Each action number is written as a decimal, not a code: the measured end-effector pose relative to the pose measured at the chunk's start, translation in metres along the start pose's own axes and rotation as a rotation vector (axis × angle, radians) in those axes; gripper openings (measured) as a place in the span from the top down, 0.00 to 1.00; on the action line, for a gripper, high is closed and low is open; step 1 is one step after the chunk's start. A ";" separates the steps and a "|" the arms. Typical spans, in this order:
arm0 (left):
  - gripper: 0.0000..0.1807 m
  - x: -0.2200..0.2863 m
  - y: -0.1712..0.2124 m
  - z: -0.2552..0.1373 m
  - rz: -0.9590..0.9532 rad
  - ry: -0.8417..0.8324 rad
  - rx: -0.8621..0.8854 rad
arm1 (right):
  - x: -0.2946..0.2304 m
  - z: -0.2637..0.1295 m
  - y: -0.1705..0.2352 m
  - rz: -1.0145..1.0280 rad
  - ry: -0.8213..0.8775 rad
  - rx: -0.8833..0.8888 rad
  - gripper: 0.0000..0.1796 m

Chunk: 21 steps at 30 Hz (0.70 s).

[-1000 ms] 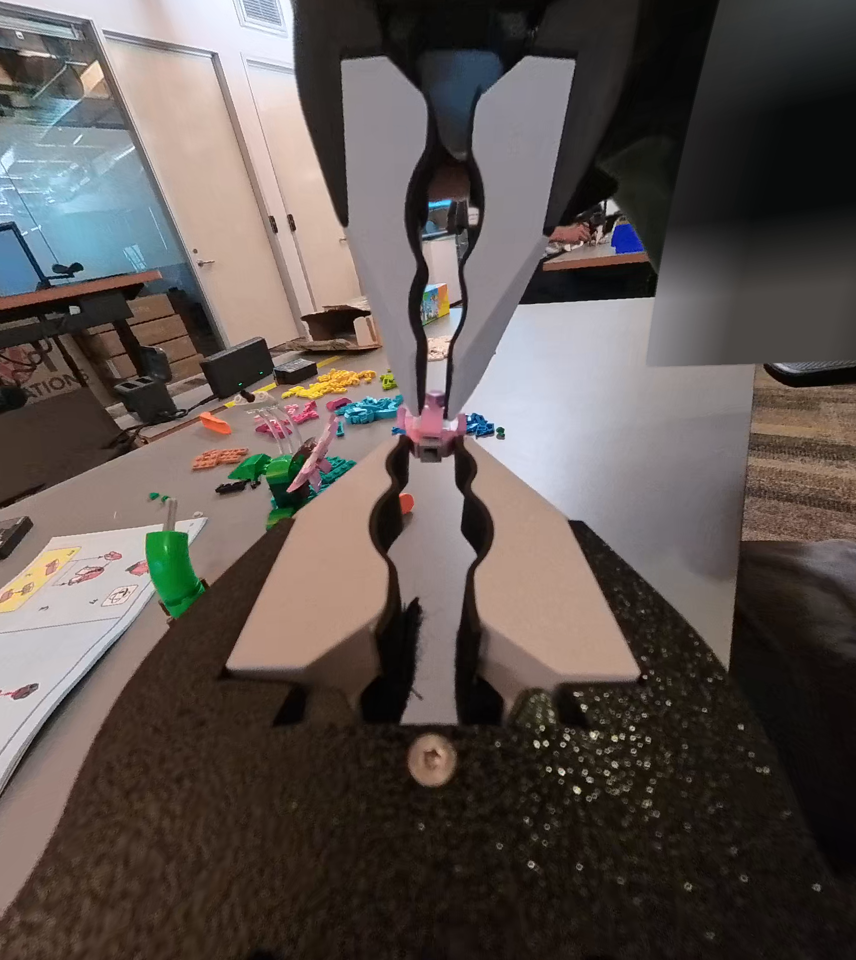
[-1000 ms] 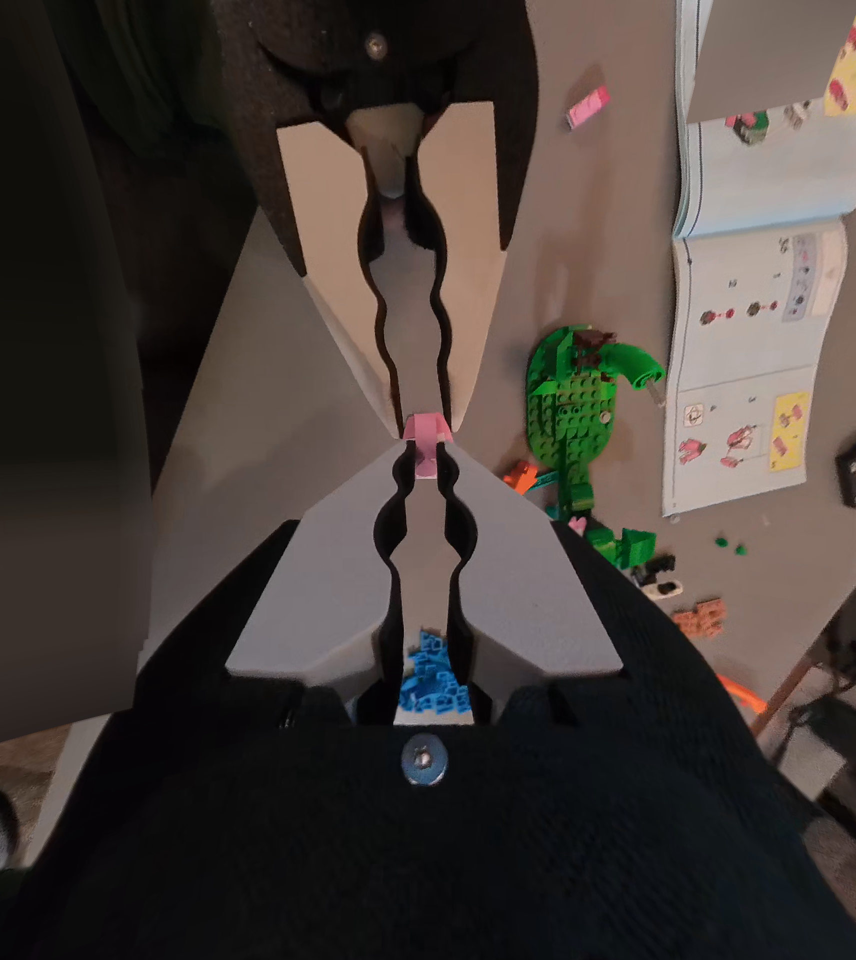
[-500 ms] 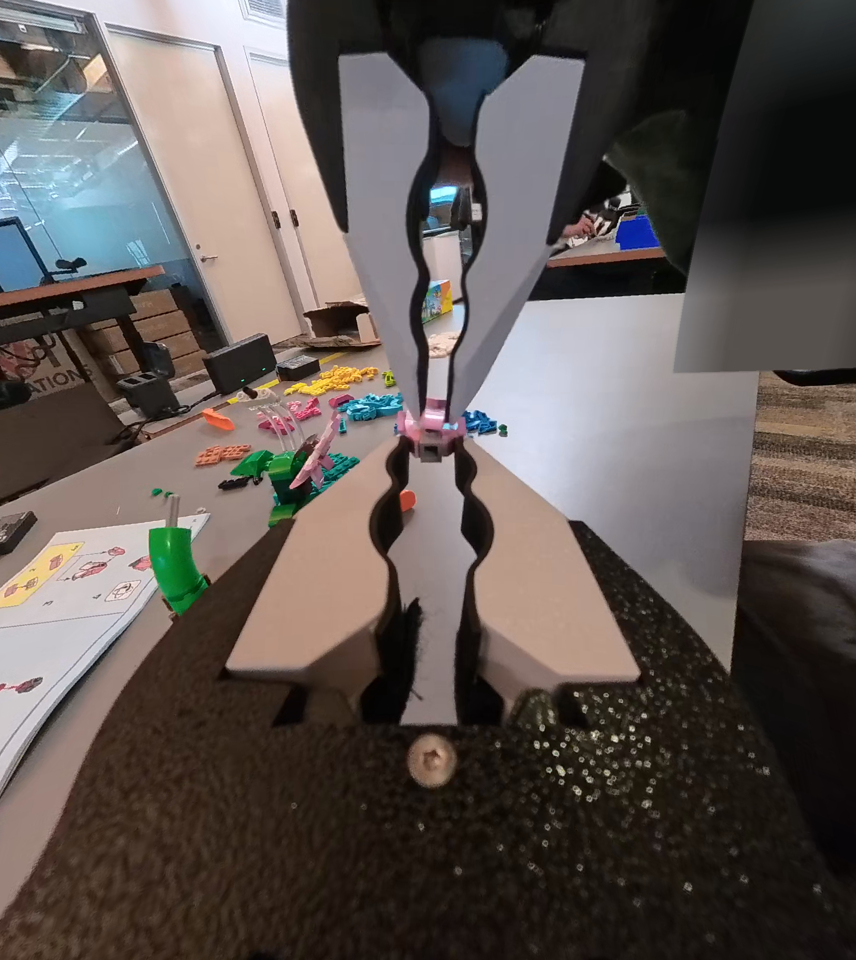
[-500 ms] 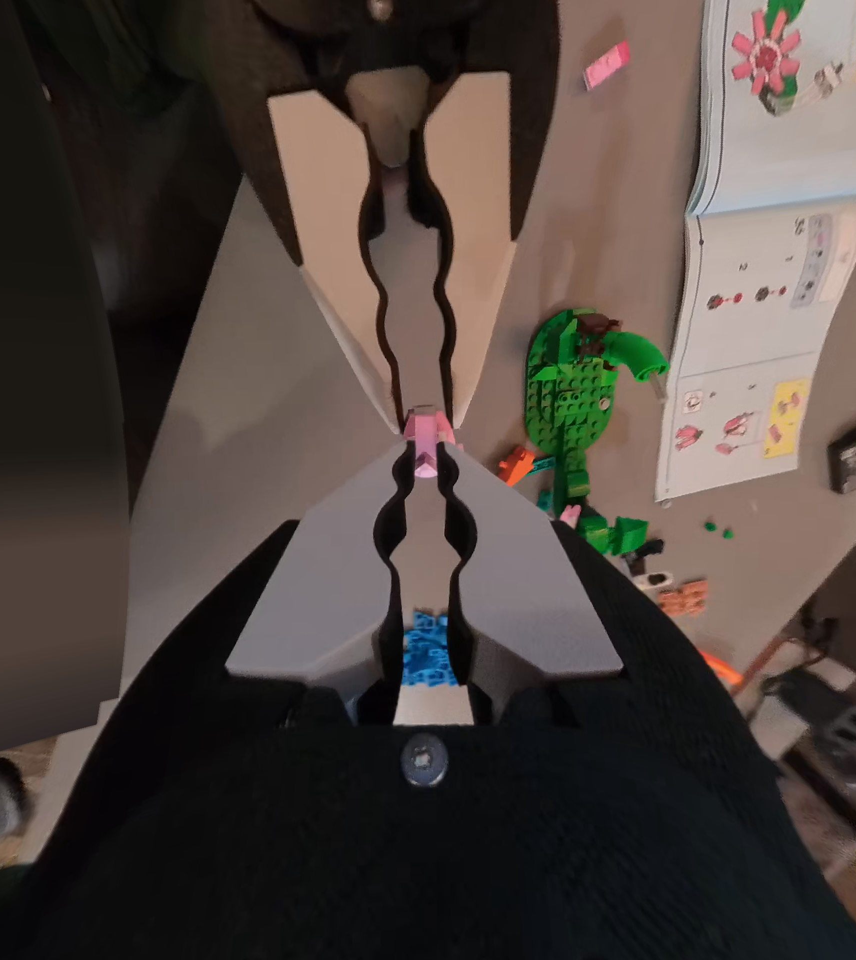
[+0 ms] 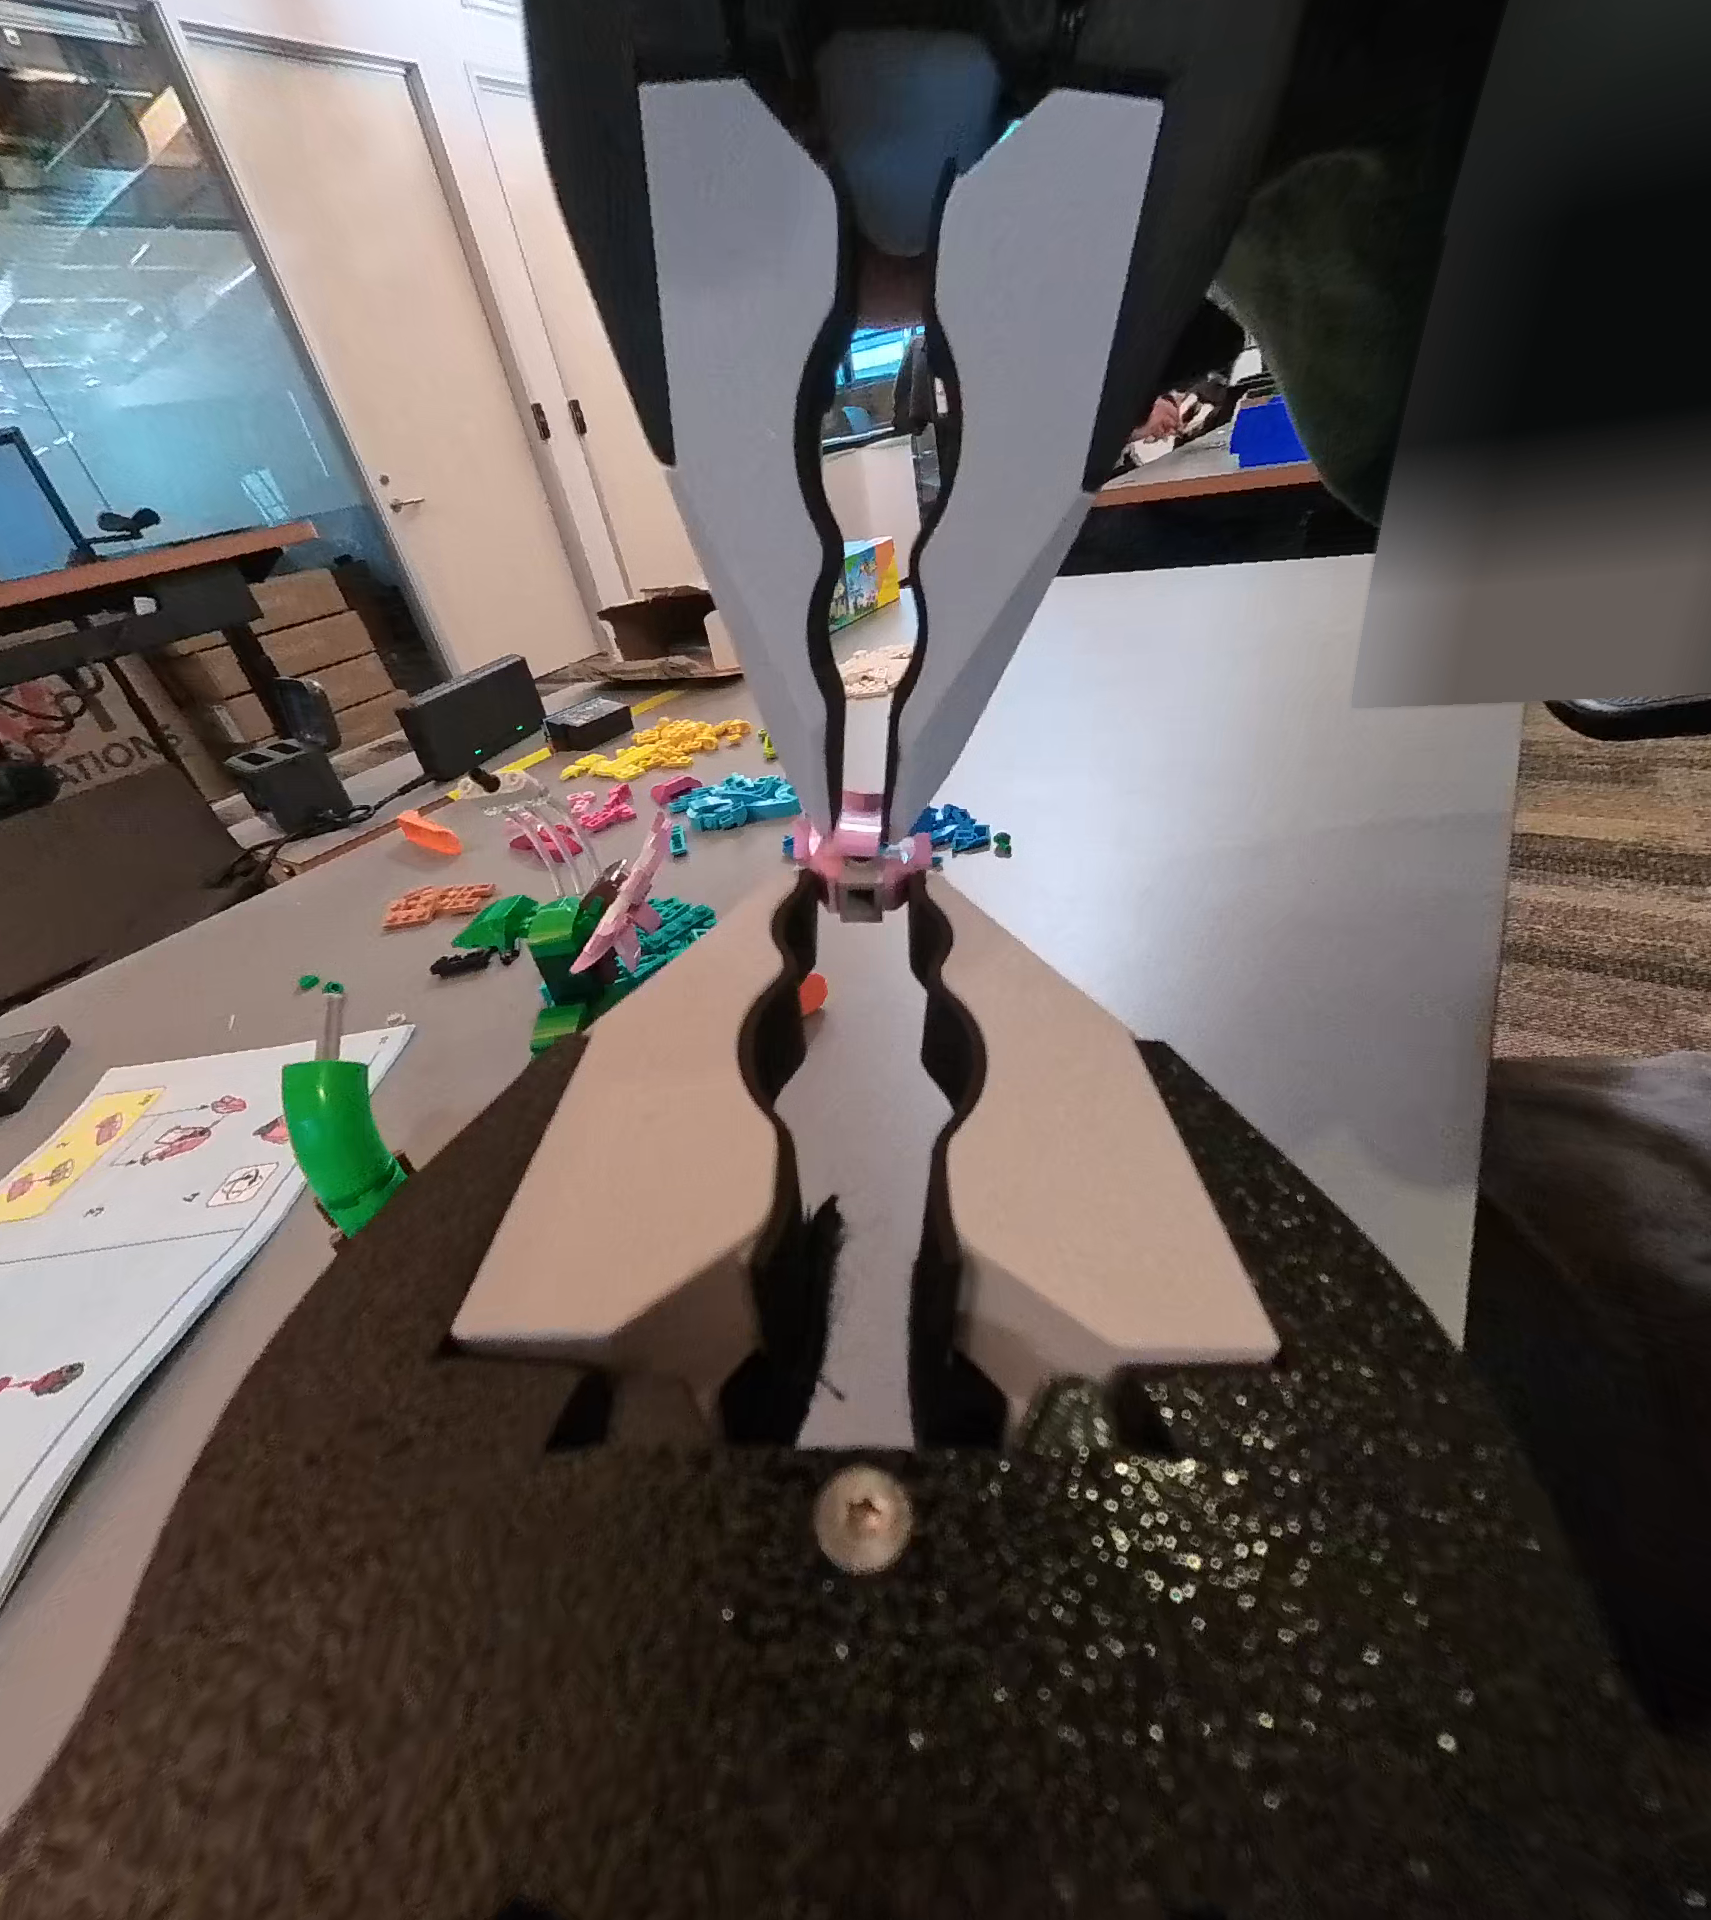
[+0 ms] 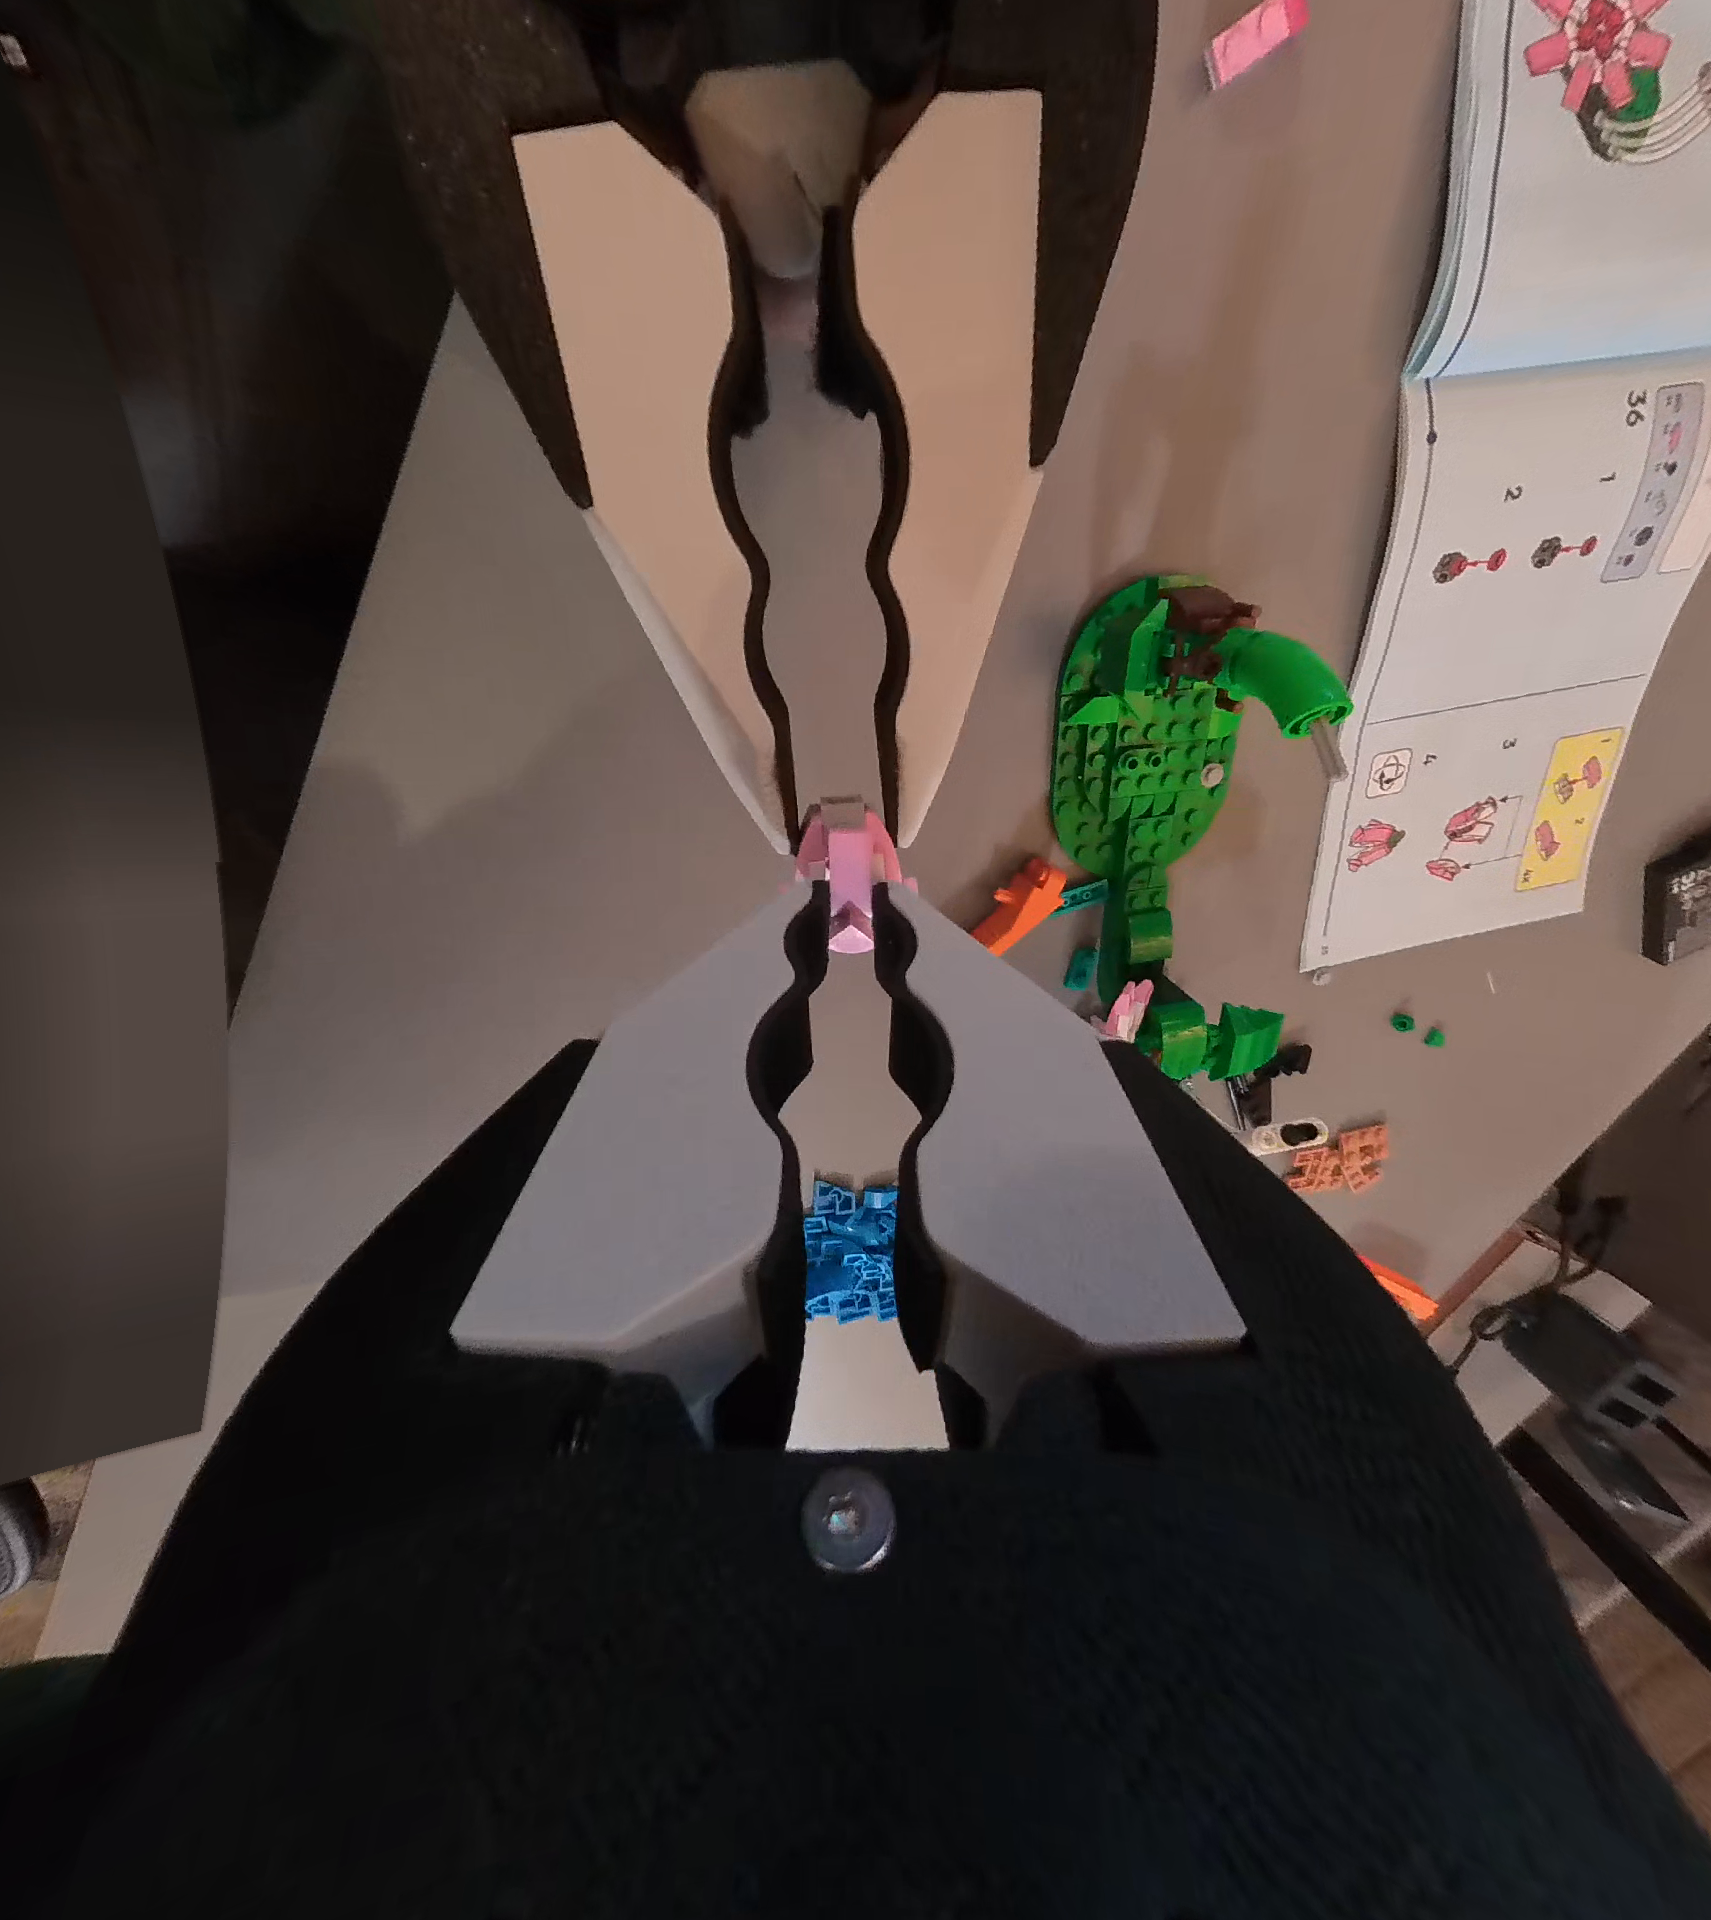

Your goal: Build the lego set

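Note:
A small pink lego flower piece (image 5: 856, 854) with a grey block under it is held in the air over the grey table (image 5: 1194, 831), between both grippers, tip to tip. My left gripper (image 5: 856, 883) is shut on its lower, grey end. My right gripper (image 6: 846, 904) is shut on the pink part (image 6: 846, 878) from the opposite side. In the left wrist view the right gripper comes down from above. The green lego base (image 6: 1142, 748) with a curved green stem (image 5: 337, 1132) lies flat on the table to the side, beside the open instruction booklet (image 6: 1516, 675).
Sorted loose piles lie on the table: yellow (image 5: 664, 743), turquoise (image 5: 737, 800), blue (image 6: 851, 1262), salmon plates (image 5: 435, 904). A small green build with a pink flower (image 5: 591, 930) and a black box (image 6: 1703, 899) are near the booklet. The table's edge (image 5: 1495, 935) is close on the right. Both grippers' tips are close together, under 4 cm apart.
Both grippers stay shut, tip to tip, on the pink piece. The right wrist view has shifted a little, so more of the booklet shows. The piece sits slightly further between the right fingertips.

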<state>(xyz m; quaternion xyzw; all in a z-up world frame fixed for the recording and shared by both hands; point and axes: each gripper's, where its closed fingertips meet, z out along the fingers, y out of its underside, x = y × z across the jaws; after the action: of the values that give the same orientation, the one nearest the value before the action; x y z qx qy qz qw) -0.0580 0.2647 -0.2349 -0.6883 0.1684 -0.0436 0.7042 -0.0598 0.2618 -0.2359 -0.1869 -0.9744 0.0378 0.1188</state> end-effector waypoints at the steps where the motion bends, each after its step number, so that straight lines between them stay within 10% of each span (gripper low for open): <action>1: 0.92 0.000 0.000 0.000 0.001 0.002 -0.001 | 0.000 0.000 0.000 -0.003 0.000 -0.002 0.97; 14: 0.92 -0.009 0.001 0.000 0.003 -0.064 -0.008 | 0.003 0.002 0.020 0.064 0.018 0.037 0.97; 21: 0.92 -0.013 0.003 0.000 0.011 -0.090 -0.018 | -0.031 0.067 0.077 0.218 -0.041 0.047 0.97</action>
<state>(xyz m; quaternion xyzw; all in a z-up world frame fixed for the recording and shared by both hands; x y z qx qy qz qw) -0.0706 0.2682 -0.2353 -0.6948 0.1407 -0.0074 0.7052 -0.0215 0.3196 -0.3168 -0.2883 -0.9494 0.0771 0.0983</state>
